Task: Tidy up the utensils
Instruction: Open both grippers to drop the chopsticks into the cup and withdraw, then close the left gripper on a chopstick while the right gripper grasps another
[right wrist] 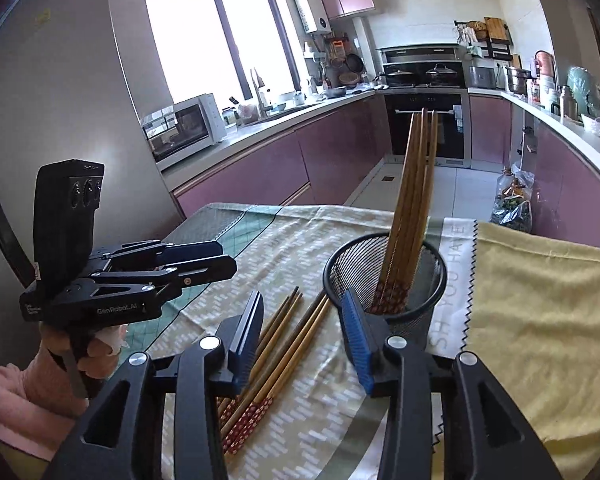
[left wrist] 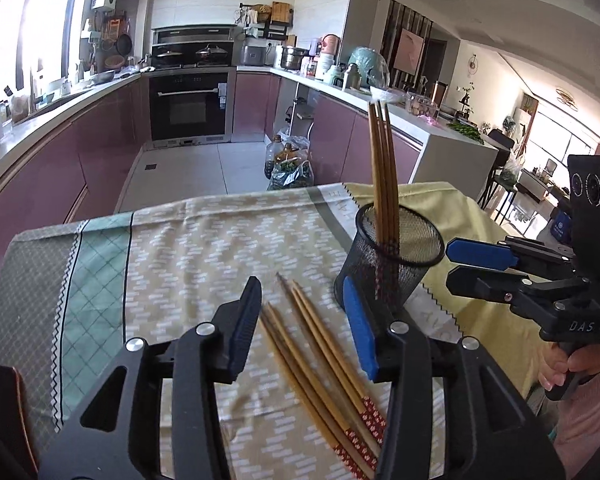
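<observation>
Chopsticks (left wrist: 320, 356) lie loose on the patterned tablecloth (left wrist: 180, 248) in the left wrist view, running between the part-open jaws of the left gripper (left wrist: 304, 312), which grip nothing. More chopsticks stand in the black mesh cup (left wrist: 396, 256), just beside the right pad. The right gripper (left wrist: 460, 264) hovers past the cup, part open and empty.

From the right wrist, the loose chopsticks (right wrist: 284, 344) lie between its spread jaws, untouched. Bare cloth stretches left toward the table's far edge; the yellow cloth (right wrist: 540, 312) lies right.

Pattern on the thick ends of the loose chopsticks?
Red with small white marks, on the loose chopsticks; clearest in the right wrist view.
</observation>
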